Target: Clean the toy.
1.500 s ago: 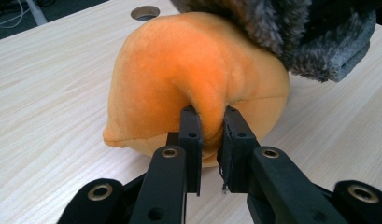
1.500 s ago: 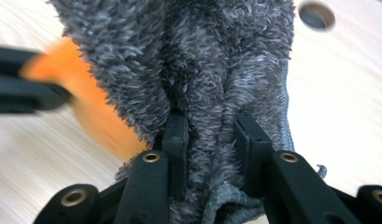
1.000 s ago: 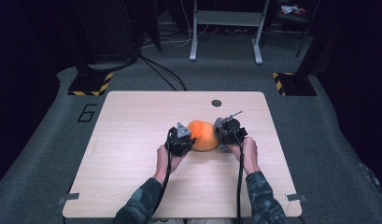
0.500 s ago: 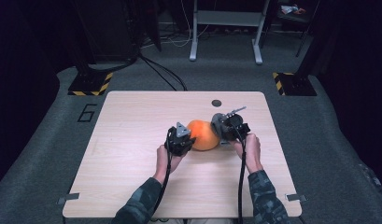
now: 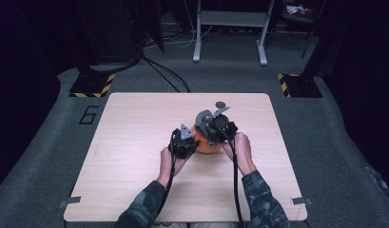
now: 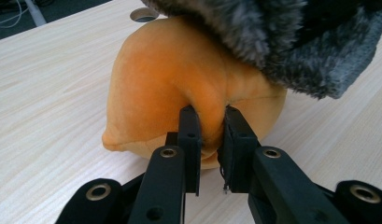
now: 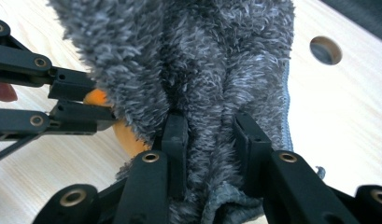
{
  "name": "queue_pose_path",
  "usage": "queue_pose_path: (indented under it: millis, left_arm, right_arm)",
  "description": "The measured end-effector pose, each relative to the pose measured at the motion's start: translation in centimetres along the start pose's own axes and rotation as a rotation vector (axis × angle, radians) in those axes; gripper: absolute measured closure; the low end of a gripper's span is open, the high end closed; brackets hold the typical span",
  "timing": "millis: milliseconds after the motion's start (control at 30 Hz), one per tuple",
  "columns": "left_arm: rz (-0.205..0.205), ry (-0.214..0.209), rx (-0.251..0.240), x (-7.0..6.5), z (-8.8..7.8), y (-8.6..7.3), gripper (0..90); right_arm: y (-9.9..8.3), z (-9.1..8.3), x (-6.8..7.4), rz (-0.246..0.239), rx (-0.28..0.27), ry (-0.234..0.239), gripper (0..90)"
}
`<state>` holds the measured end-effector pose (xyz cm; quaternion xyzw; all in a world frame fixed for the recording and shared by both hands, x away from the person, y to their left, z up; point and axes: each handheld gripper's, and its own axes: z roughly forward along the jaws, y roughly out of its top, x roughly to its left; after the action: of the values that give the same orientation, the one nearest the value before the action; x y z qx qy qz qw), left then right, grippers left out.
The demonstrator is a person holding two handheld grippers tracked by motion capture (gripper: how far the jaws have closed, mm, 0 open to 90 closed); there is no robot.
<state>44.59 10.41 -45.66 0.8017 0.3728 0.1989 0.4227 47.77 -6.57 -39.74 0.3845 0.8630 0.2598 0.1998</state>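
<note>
An orange plush ball [image 5: 207, 146] lies on the light wooden table [image 5: 135, 142]. My left gripper [image 5: 194, 141] is at its left side, shut on a pinched fold of the orange plush [image 6: 156, 79] between the pads [image 6: 191, 126]. My right gripper [image 5: 206, 126] is above the ball's right side. It is shut on a grey furry cloth [image 7: 202, 56] that drapes over the top of the ball [image 6: 282, 42]. In the right gripper view a bit of the orange ball [image 7: 125, 135] peeps out under the fur, beside the left gripper [image 7: 97, 100].
A round hole [image 5: 221, 105] is in the table just beyond the ball. The person's hands and patterned sleeves come in from the table's near edge. Dark floor, a yellow-black striped base [image 5: 90, 85] and a white stand [image 5: 230, 28] lie beyond the table.
My right gripper has risen and shifted left with the grey furry cloth, so the cloth now covers more of the orange ball. The left gripper has kept still.
</note>
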Motion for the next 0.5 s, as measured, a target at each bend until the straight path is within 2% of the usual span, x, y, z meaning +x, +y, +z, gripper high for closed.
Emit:
queue_pose_path:
  millis: [33,67,133,267,333,500]
  left_arm:
    - [0.000,0.000,0.001,0.0,0.0,0.0,80.0]
    - [0.001,0.002,0.001,0.0,0.0,0.0,80.0]
    - [0.000,0.002,0.002,0.0,0.0,0.0,79.9]
    - [-0.003,0.002,0.000,0.0,0.1,-0.1,79.9]
    - [-0.005,0.003,0.000,0.1,0.1,-0.1,79.9]
    - [-0.010,0.001,-0.001,0.2,0.1,-0.2,79.9]
  right_arm:
    - [-0.3,0.0,-0.2,0.021,0.002,0.009,69.0]
    - [-0.5,0.2,-0.5,0.021,-0.012,0.009,69.0]
    - [-1.1,0.3,-1.0,0.046,0.002,0.013,69.0]
    - [-2.5,0.8,-2.0,0.092,0.042,-0.005,68.9]
    - [-3.1,1.1,-2.4,0.134,0.076,-0.008,68.9]
    - [-4.3,2.5,-3.4,0.160,0.113,-0.009,68.9]
